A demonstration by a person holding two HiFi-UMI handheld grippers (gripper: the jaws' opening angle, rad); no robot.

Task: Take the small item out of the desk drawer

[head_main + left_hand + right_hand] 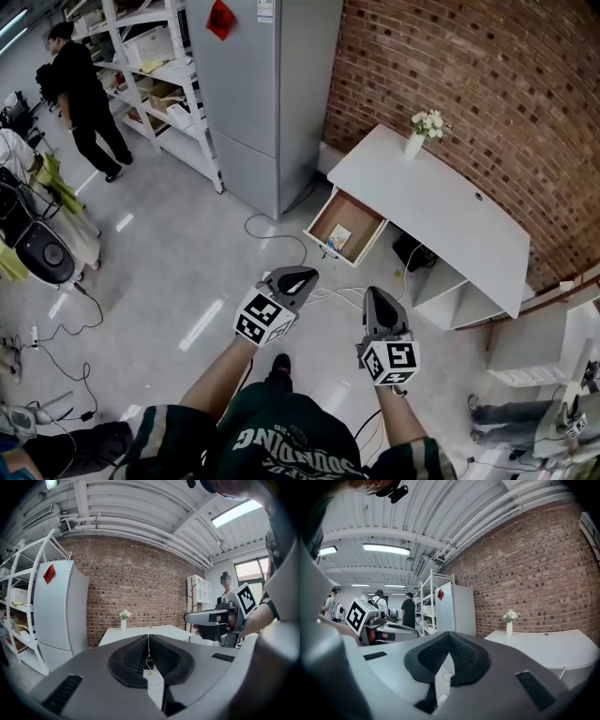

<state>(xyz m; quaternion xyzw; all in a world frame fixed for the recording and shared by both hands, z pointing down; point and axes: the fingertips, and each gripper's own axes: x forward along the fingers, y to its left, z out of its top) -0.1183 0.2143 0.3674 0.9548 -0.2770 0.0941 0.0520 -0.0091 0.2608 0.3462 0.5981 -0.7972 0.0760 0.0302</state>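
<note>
The white desk [441,202] stands against the brick wall with its wooden drawer [322,212] pulled open. Inside lies a small pale item [339,234], with something blue at the front corner. Both grippers are held in the air over the floor, short of the drawer. My left gripper [305,274] is shut and holds nothing. My right gripper [375,294] is also shut and holds nothing. In the left gripper view the jaws [148,639] meet in front of the desk [140,632], with the right gripper [211,617] alongside. The right gripper view shows its jaws [449,637] closed.
A vase of white flowers [417,139] stands on the desk's far end. A grey fridge [262,94] and metal shelving [159,56] stand to the left. A person [84,94] stands by the shelves. Cables [281,234] trail over the floor near the drawer. Open shelves [450,291] sit under the desk.
</note>
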